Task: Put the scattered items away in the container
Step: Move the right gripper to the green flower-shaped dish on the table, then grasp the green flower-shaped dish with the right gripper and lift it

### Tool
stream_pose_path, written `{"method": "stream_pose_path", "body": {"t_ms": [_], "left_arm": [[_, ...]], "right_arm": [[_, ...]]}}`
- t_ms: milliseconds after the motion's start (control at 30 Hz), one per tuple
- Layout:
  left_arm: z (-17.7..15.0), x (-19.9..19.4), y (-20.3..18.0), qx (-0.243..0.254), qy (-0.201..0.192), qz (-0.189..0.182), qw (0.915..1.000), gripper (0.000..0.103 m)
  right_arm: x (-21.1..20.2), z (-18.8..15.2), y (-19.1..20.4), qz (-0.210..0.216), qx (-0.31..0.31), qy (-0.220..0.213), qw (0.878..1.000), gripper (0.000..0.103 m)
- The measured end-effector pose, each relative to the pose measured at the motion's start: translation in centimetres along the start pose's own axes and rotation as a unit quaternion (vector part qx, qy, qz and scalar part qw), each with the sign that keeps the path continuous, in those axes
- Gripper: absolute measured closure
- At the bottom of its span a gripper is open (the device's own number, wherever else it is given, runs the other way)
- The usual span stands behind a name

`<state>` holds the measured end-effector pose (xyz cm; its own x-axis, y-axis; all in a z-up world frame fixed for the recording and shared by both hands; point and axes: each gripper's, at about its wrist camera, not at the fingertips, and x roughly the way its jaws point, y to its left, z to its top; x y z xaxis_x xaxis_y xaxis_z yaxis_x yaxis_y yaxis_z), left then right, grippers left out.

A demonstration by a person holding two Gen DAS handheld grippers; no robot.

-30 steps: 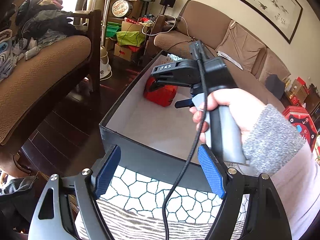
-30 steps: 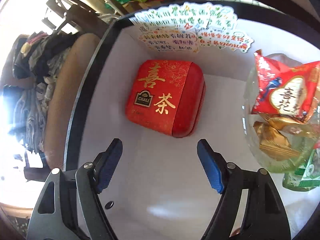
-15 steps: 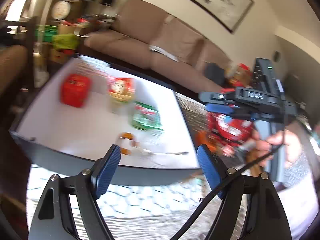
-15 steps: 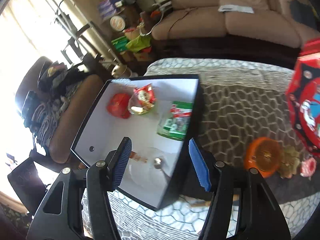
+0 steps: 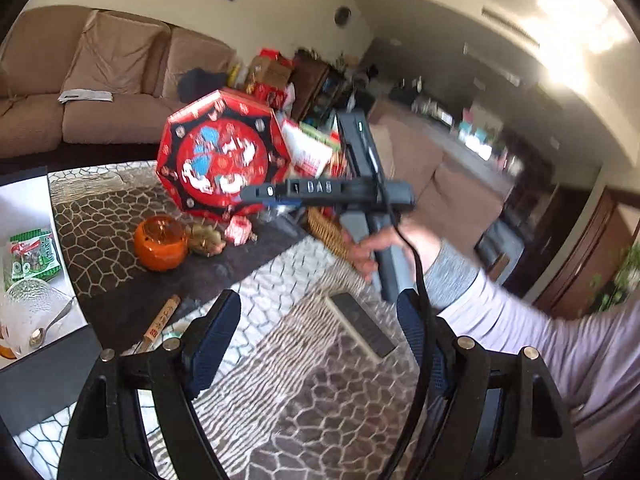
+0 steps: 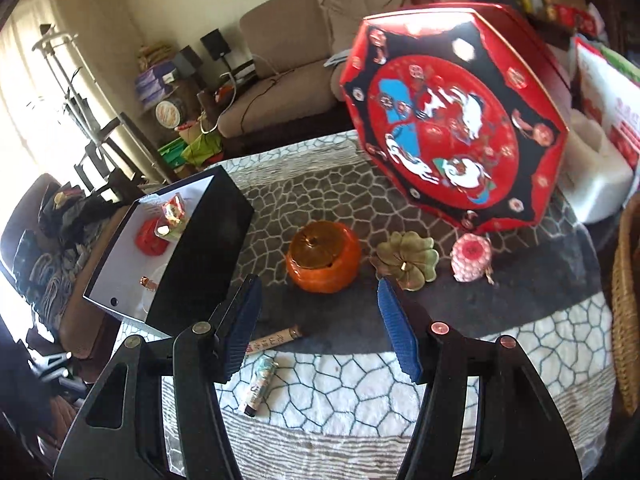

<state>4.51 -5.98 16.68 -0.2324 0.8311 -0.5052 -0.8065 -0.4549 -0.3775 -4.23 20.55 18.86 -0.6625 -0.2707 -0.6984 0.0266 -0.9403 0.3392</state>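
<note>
Patterned cloth covers the worktop, with a brown sofa at the far side. Bare cloth lies open in front of both grippers. The black box stands at the left edge, snacks inside. An orange jar, a green pouch and a pink sweet sit beyond the right gripper; its jaws stand partly open, holding nothing. 2 tubes lie near its left jaw. The left gripper is wide open, empty.

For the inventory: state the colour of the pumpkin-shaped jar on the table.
Orange pumpkin-shaped jar, glossy; clearest in the right wrist view.
</note>
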Motion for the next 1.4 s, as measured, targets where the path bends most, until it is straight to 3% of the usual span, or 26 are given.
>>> {"method": "stream_pose_path", "body": {"t_ms": [67,133,200,267,333,433,467,533,633,733,933,1100,1200,1400], "left_arm": [[-1.0,3.3,-2.5,0.052,0.06,-0.002,0.9968,0.022],[-2.1,5.1,-4.4,0.096,0.091,-0.024,0.991,0.022],[-2.8,5.5,-5.8,0.123,0.101,-0.06,0.9855,0.022],[-2.7,6.0,-5.9,0.126,0.094,-0.06,0.9857,0.022],[-2.1,7.0,-4.3,0.089,0.089,-0.028,0.9917,0.022],[-0.6,8.5,0.1,-0.033,0.061,0.047,0.9965,0.022],[0.0,9.3,2.1,-0.087,0.051,0.077,0.9919,0.022],[1.2,11.1,5.6,-0.173,0.045,0.137,0.9744,0.022],[2.9,14.2,8.8,-0.212,0.044,0.21,0.9534,0.023],[4.0,16.3,11.5,-0.252,0.034,0.252,0.9335,0.023],[4.9,20.1,14.6,-0.281,0.051,0.292,0.9128,0.023],[4.3,21.8,14.8,-0.282,0.068,0.3,0.9086,0.023],[3.6,22.1,15.4,-0.305,0.069,0.29,0.9047,0.026],[2.9,20.6,15.3,-0.337,0.058,0.277,0.8981,0.026]], "right_arm": [[0.9,-1.2,-0.6,-0.01,-0.005,-0.004,1.0,0.045],[2.1,-2.1,-1.4,-0.009,-0.006,-0.004,1.0,0.045],[3.0,-2.5,-2.6,-0.004,0.0,0.004,1.0,0.045],[3.8,-2.6,-3.8,-0.02,-0.001,0.012,1.0,0.045],[4.3,-2.4,-5.4,-0.025,0.012,0.012,1.0,0.046],[5.6,-1.9,-8.5,0.008,0.081,0.016,0.997,0.063],[6.1,-1.8,-9.3,0.021,0.101,0.019,0.995,0.066],[7.3,-1.7,-10.2,0.027,0.117,0.025,0.992,0.066],[9.7,-1.6,-11.5,0.042,0.15,0.038,0.987,0.067],[11.9,-1.6,-12.6,0.035,0.171,0.047,0.984,0.071],[14.6,-1.8,-14.3,0.036,0.197,0.041,0.979,0.072],[16.1,-1.6,-14.2,0.032,0.19,0.036,0.981,0.079],[16.6,-1.9,-13.7,0.012,0.177,0.036,0.984,0.098],[15.8,-2.9,-14.6,0.048,0.213,0.055,0.974,0.1]]}}
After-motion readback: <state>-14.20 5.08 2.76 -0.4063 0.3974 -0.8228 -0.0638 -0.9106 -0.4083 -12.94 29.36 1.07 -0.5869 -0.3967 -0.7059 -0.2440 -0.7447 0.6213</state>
